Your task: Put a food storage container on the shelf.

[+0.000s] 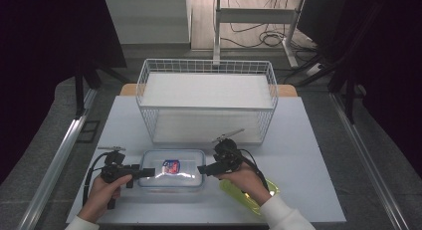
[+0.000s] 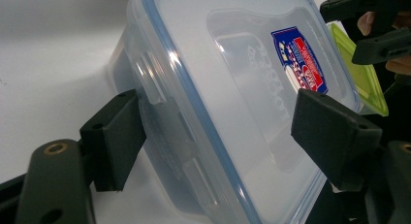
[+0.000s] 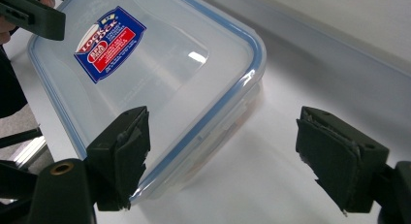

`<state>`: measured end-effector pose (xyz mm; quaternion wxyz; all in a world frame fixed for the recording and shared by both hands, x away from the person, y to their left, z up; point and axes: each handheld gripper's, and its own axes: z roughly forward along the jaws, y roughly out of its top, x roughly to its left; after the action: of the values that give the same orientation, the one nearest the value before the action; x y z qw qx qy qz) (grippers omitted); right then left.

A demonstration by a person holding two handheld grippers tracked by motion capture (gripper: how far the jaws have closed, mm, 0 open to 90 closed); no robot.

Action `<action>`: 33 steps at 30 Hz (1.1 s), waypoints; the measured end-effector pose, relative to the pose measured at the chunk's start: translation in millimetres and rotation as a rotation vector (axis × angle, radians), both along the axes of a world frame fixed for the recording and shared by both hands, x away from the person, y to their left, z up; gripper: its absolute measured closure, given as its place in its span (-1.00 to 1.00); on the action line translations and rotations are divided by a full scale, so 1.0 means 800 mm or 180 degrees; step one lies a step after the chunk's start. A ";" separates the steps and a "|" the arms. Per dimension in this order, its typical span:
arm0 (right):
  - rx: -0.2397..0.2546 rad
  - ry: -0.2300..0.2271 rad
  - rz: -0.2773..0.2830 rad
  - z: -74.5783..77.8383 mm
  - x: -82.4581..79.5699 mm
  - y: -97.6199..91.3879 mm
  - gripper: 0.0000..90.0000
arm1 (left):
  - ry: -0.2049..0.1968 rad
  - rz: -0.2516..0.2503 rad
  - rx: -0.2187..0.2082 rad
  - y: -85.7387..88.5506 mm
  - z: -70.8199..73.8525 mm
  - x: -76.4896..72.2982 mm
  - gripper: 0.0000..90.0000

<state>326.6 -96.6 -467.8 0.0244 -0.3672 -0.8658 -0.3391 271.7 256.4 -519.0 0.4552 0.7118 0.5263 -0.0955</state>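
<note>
Clearly both grippers, left gripper (image 1: 144,172) and right gripper (image 1: 201,169), stood apart at the container's (image 1: 171,170) ends. With no clamp yet, an uneven squeeze could have slid it on the counter (image 1: 308,155).

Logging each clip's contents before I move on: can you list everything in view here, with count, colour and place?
food container: one, clear with a blue-edged lid and a red and blue label, at the near middle of the table, between the two grippers
green lid: one, yellow-green, flat on the table under the person's right hand
wire basket: one, white, at the far middle of the table
table: one, pale grey
desk frame with cables: one, white, on the floor beyond the table
left gripper: one, black, jaws open at the container's left end
right gripper: one, black, jaws open at the container's right end
hands: two, white sleeves, at the near edge
</note>
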 end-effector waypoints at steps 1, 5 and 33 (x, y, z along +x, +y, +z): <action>-0.0005 0.0016 0.0003 -0.001 0.000 0.001 -0.56 | -0.0023 -0.0008 0.0013 0.000 0.000 -0.001 -0.53; -0.0021 0.0077 0.0028 -0.003 0.001 0.005 -0.57 | -0.0073 -0.0009 0.0012 0.001 0.001 -0.004 -0.51; 0.0345 0.0649 0.0187 -0.019 0.001 0.009 -0.25 | -0.0354 0.0017 0.0137 -0.004 0.006 -0.022 -0.50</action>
<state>327.4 -89.5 -483.3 0.1421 -0.3724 -0.8496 -0.3454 254.2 252.8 -514.4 0.4687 0.7242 0.5041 -0.0433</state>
